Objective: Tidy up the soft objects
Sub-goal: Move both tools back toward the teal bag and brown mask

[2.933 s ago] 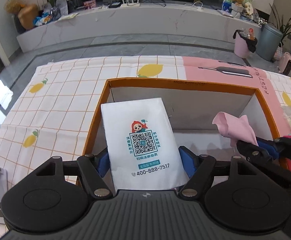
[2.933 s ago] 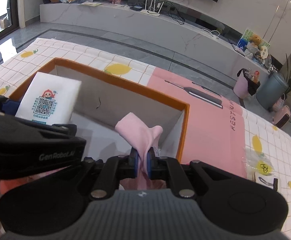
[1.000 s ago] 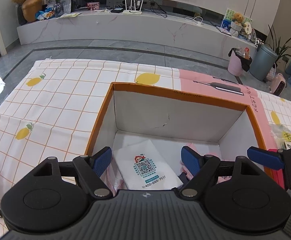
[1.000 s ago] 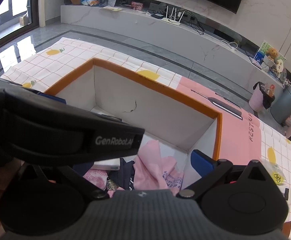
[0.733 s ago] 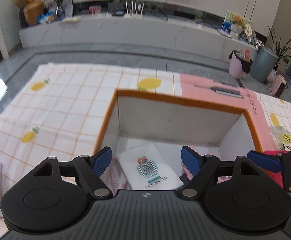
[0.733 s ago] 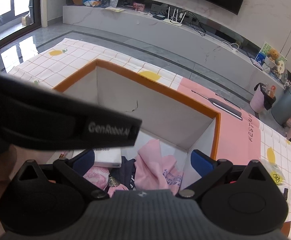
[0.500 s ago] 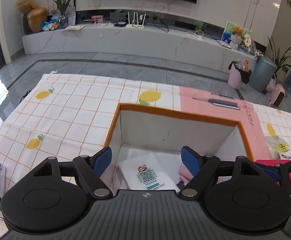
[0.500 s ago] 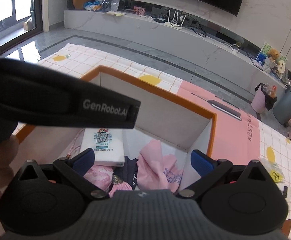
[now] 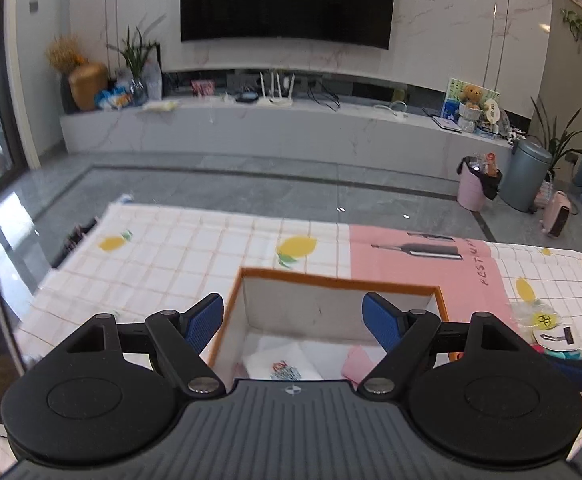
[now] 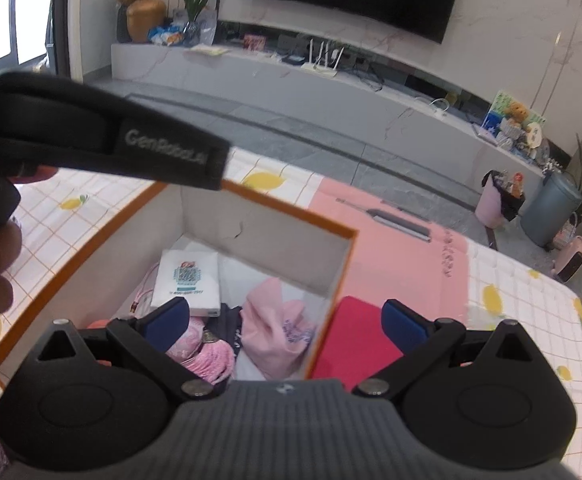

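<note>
An orange-rimmed white box point(image 10: 287, 210) stands on the table. Inside lie a white tissue pack with a QR code point(image 10: 187, 280), a pink cloth point(image 10: 275, 320), a pink knitted item point(image 10: 207, 356) and a dark garment point(image 10: 227, 326). The box point(image 9: 331, 280), tissue pack point(image 9: 287, 364) and pink cloth point(image 9: 359, 364) also show in the left wrist view. My left gripper point(image 9: 293, 318) is open and empty, raised above the box's near side. My right gripper point(image 10: 285, 322) is open and empty above the box's right wall.
A lemon-print tablecloth point(image 9: 195, 248) with a pink mat point(image 9: 423, 272) covers the table. A red flat item point(image 10: 355, 340) lies right of the box. Small packets point(image 9: 547, 324) lie at the right. The left gripper's body point(image 10: 103, 136) crosses the right wrist view's upper left.
Both grippers let go of the tissue pack and pink cloth, which now lie in the box. Both grippers have since risen and pulled back, staying open.
</note>
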Motion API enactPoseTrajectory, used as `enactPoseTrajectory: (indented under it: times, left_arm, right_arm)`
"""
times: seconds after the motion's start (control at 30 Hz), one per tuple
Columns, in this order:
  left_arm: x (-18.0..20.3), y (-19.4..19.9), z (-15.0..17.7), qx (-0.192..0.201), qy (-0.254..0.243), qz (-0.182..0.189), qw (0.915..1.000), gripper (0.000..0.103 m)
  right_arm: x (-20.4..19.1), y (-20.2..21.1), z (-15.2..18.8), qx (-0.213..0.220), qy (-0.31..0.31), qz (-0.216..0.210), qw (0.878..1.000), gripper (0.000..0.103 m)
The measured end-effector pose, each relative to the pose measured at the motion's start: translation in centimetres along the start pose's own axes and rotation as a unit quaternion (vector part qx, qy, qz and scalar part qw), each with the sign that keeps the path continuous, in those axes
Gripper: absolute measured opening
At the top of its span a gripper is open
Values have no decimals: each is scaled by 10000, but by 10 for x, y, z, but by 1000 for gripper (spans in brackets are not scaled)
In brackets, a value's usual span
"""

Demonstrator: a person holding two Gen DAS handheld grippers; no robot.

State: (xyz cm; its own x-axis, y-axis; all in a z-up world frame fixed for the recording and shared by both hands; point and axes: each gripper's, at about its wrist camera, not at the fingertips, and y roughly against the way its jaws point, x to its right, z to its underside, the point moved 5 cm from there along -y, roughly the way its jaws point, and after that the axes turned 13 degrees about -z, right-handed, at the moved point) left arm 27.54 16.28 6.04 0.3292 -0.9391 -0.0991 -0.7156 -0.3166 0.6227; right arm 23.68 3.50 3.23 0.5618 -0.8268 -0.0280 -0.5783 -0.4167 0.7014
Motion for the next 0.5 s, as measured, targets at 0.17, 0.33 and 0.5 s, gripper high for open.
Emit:
enactPoseTrajectory:
  times: [0.17, 0.33, 0.5]
  left_arm:
    - [8, 21, -11, 208, -236, -330, 9990, 93]
    - [27, 46, -24, 468, -460, -358, 9972, 93]
    - [56, 74, -30, 806, -639, -210, 9945, 93]
  right_arm:
    - [15, 30, 1, 260, -219, 36, 9994, 100]
    - [36, 57, 3, 448, -404, 188, 9980, 100]
    - [65, 86, 8, 739, -722, 369, 9940, 100]
